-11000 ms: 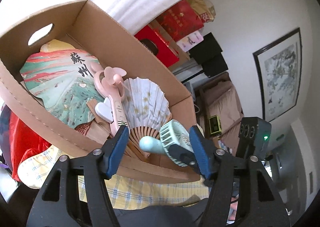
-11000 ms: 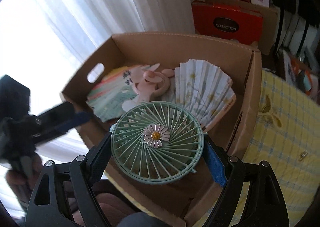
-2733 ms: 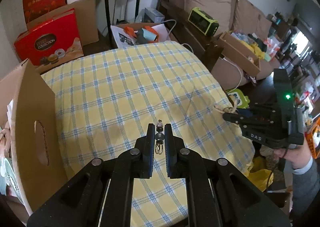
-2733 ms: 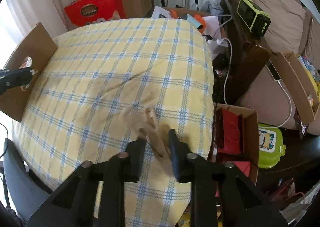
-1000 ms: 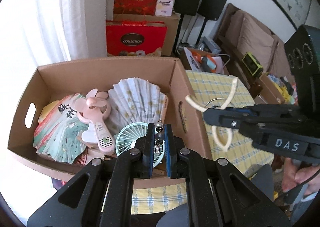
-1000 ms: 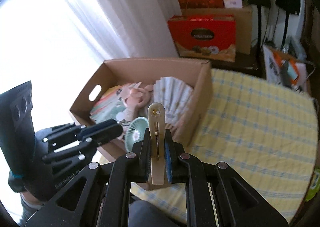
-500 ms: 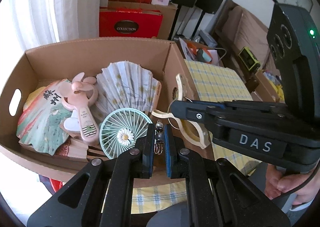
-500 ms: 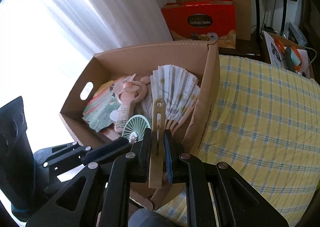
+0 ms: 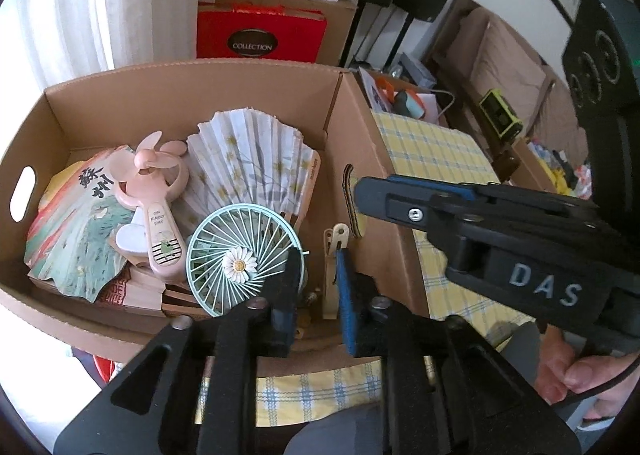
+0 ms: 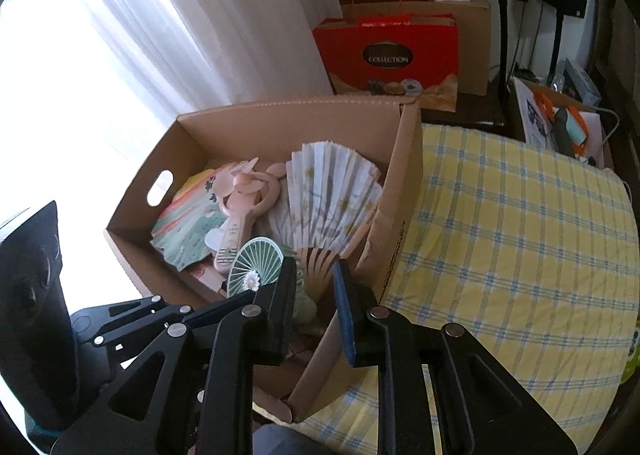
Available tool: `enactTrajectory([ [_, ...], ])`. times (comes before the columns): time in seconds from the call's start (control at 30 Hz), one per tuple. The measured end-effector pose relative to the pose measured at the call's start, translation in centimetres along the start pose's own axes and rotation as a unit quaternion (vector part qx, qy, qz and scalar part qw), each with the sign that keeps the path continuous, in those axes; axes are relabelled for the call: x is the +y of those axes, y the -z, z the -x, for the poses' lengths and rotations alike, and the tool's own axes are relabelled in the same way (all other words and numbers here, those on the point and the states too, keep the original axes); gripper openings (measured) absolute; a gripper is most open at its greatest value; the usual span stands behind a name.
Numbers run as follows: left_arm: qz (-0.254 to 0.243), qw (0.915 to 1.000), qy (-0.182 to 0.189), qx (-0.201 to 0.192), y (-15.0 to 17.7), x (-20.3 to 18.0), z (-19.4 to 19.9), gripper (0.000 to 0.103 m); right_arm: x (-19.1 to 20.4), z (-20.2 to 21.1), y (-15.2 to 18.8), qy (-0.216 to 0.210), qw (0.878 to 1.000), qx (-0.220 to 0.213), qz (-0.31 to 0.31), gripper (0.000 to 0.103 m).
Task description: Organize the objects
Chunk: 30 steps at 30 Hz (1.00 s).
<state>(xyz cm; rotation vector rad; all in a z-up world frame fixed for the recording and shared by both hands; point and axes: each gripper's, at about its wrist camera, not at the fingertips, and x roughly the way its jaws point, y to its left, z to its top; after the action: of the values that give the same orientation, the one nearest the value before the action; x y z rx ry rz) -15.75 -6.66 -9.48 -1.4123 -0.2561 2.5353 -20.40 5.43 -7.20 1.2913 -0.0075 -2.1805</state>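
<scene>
Since both of your grippers hang over the near right corner of the cardboard box [image 9: 192, 79], each with its jaws parted and nothing between the pads, you look to be at the release end of a placing step; the left gripper [image 9: 316, 287] frames a pale wooden clothespin [image 9: 334, 255] that stands almost upright against the box's right wall, just beside the mint round fan [image 9: 240, 259], and a small metal trinket [image 9: 310, 298] lies low between the fingers, too small to name. The right gripper [image 10: 314, 307] is likewise released above that same corner; from its view the clothespin is hidden. The pink handheld fan [image 9: 160, 215], the white folding fan [image 9: 256, 163] and the painted paddle fan [image 9: 76, 223] already lie in the box; the yellow checked tablecloth [image 10: 520, 235] shows nothing left on the part you can see. Your next move, I judge, calls for lifting both grippers straight up and apart, well clear of the box wall; the two tools sit close, so mind a clash.
</scene>
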Motion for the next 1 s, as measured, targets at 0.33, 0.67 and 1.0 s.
enactTrajectory([
  [0.33, -0.013, 0.9987, -0.035, -0.033, -0.1, -0.4, 2.3, 0.04, -1.2, 3.8, 1.0, 0.046, 0.998, -0.04, 0.017, 0.04],
  [0.67, -0.025, 0.9972, -0.054, -0.045, 0.2, -2.0, 3.2, 0.05, -3.4, 5.9, 3.3, 0.094, 0.994, -0.052, 0.03, 0.052],
  [1.0, -0.03, 0.9957, -0.062, -0.061, 1.5, -3.7, 4.6, 0.07, -3.9, 8.1, 6.2, 0.11, 0.991, -0.071, 0.028, 0.08],
])
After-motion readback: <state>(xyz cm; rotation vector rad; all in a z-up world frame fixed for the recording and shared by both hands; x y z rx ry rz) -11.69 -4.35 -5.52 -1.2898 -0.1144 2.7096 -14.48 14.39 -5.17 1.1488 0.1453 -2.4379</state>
